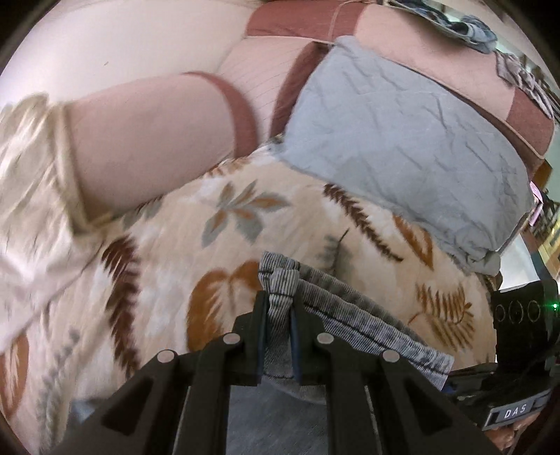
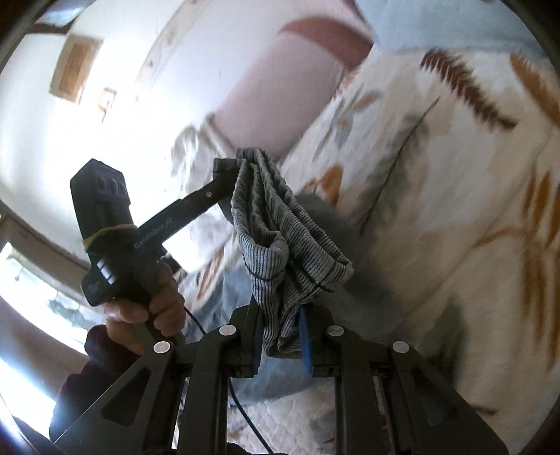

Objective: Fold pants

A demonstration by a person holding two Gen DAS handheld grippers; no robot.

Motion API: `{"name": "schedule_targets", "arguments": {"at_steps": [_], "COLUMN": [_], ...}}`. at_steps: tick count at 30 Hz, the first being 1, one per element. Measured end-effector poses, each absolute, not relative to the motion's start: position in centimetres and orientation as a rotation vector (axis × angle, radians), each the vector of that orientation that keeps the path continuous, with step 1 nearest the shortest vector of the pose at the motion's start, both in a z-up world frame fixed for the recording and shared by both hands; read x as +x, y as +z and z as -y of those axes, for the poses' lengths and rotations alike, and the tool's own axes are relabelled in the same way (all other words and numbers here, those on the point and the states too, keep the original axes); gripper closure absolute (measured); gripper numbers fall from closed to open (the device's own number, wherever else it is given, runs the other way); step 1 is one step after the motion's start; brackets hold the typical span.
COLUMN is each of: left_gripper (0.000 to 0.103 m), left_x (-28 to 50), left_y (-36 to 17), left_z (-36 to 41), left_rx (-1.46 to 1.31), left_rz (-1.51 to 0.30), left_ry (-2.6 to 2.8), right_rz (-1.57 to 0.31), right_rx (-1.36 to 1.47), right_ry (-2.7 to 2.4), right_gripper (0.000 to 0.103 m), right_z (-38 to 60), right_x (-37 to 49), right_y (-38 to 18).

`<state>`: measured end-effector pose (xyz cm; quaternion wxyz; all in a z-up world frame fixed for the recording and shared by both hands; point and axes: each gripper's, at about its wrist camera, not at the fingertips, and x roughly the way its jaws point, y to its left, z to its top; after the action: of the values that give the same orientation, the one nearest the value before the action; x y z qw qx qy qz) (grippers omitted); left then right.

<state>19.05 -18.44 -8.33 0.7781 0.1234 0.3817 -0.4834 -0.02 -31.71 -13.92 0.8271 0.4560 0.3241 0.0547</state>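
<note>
The pants (image 1: 353, 308) are grey with fine stripes. My left gripper (image 1: 280, 304) is shut on a bunched edge of them, and the cloth runs from it to the right, lifted above the leaf-patterned bedspread (image 1: 196, 224). In the right wrist view my right gripper (image 2: 281, 329) is shut on the other end of the pants (image 2: 280, 227), which hang in folds up to the left gripper (image 2: 227, 171), held in a hand (image 2: 154, 304). The right gripper's body (image 1: 521, 315) shows at the left wrist view's right edge.
A blue-grey pillow (image 1: 402, 147) lies at the head of the bed against a pink and maroon headboard (image 1: 150, 136). A white wall with a small wooden panel (image 2: 75, 70) and a bright window (image 2: 21, 287) are to the left. More cloth (image 1: 472, 28) lies on the headboard.
</note>
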Motion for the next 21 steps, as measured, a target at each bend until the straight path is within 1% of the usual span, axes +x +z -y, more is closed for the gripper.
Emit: {"name": "schedule_targets", "arguments": {"at_steps": [3,6,8,9,10,11,12,14,16,17,19,21], "left_gripper": [0.089,0.084,0.081,0.081,0.081,0.081,0.081,0.081,0.081,0.081,0.077,0.077], "left_x": [19.5,20.1,20.3,20.4,20.5,20.7,21.0,21.3,21.1,20.8,19.7,18.1], "left_y": [-9.8,-10.8,-11.2,-11.4,-11.5,-11.5,-11.4,-10.9,-10.1,-9.6,-8.7,-8.0], "left_z": [16.5,14.5,13.1,12.3,11.4,10.6,9.7,7.6,5.9,5.2,4.5,4.6], "left_rx": [0.253,0.256,0.271,0.279,0.285,0.286,0.282,0.249,0.203,0.183,0.146,0.128], "left_rz": [-0.855,-0.888,-0.906,-0.912,-0.918,-0.922,-0.925,-0.931,-0.923,-0.916,-0.901,-0.887], "left_ry": [-1.005,-0.942,-0.891,-0.862,-0.833,-0.803,-0.764,-0.696,-0.654,-0.644,-0.642,-0.656], "right_rz": [-0.748,-0.791,-0.814,-0.825,-0.843,-0.856,-0.878,-0.897,-0.898,-0.889,-0.858,-0.793], "right_rx": [0.944,0.92,0.905,0.909,0.919,0.924,0.912,0.906,0.95,0.97,1.003,1.02], "right_ry": [0.14,0.161,0.185,0.201,0.224,0.243,0.258,0.281,0.334,0.372,0.423,0.424], "right_gripper": [0.087,0.086,0.082,0.08,0.072,0.068,0.065,0.049,0.045,0.045,0.045,0.044], "right_z": [29.4,27.7,27.0,26.7,26.4,26.1,25.7,24.9,24.9,24.8,25.2,26.5], "right_x": [1.1,2.0,2.7,3.0,3.2,3.4,3.6,3.6,3.7,3.7,3.8,3.7], "right_y": [-15.1,-16.2,-16.8,-17.1,-17.3,-17.3,-17.3,-17.3,-17.2,-16.8,-15.9,-14.7]}}
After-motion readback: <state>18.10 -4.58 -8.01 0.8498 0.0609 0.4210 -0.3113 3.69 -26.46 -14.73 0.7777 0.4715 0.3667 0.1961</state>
